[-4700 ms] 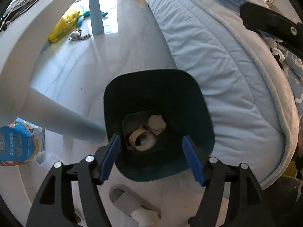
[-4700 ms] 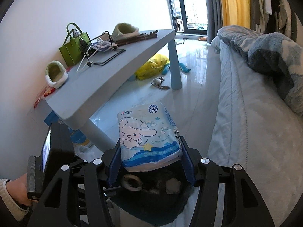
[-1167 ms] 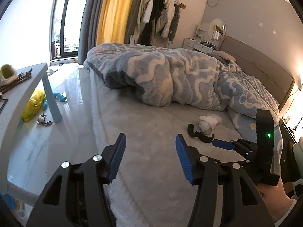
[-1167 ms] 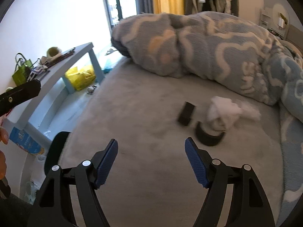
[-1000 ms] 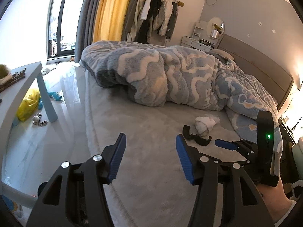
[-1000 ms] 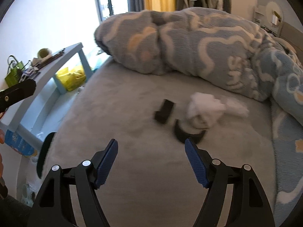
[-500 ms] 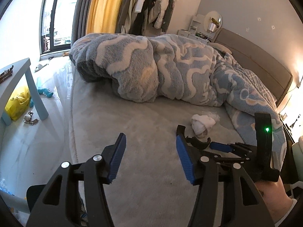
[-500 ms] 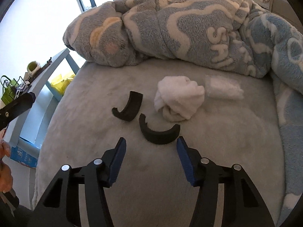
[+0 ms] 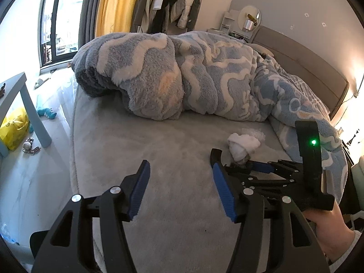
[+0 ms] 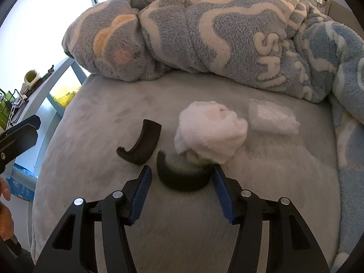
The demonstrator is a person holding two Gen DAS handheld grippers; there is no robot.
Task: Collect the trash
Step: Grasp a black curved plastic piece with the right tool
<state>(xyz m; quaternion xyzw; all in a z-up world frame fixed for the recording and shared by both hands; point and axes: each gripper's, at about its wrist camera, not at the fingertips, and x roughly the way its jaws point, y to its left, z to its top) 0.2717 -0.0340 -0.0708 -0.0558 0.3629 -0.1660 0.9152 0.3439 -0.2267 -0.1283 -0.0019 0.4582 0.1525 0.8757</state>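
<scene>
Fingers (image 10: 220, 187) of the right gripper (image 10: 182, 183) were spread around a black curved scrap (image 10: 182, 179) on the bed (image 10: 91, 113); left gripper (image 9: 180, 190) hovered spread too

fleece blanket (image 9: 182, 75), grey bed (image 9: 159, 150), blue side table (image 9: 20, 91), yellow curtain (image 9: 113, 6)

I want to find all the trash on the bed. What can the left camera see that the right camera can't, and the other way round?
Only the left wrist view shows the right claw from the side, open at the trash, plus the clothes rack and headboard.

Only the right wrist view shows both curved black pieces whole: one lying apart, one between the open claw's fingers, touching the white wad.

Both show the crumpled white wad, the flat white tissue, the fluffy blue blanket and the grey bed.
</scene>
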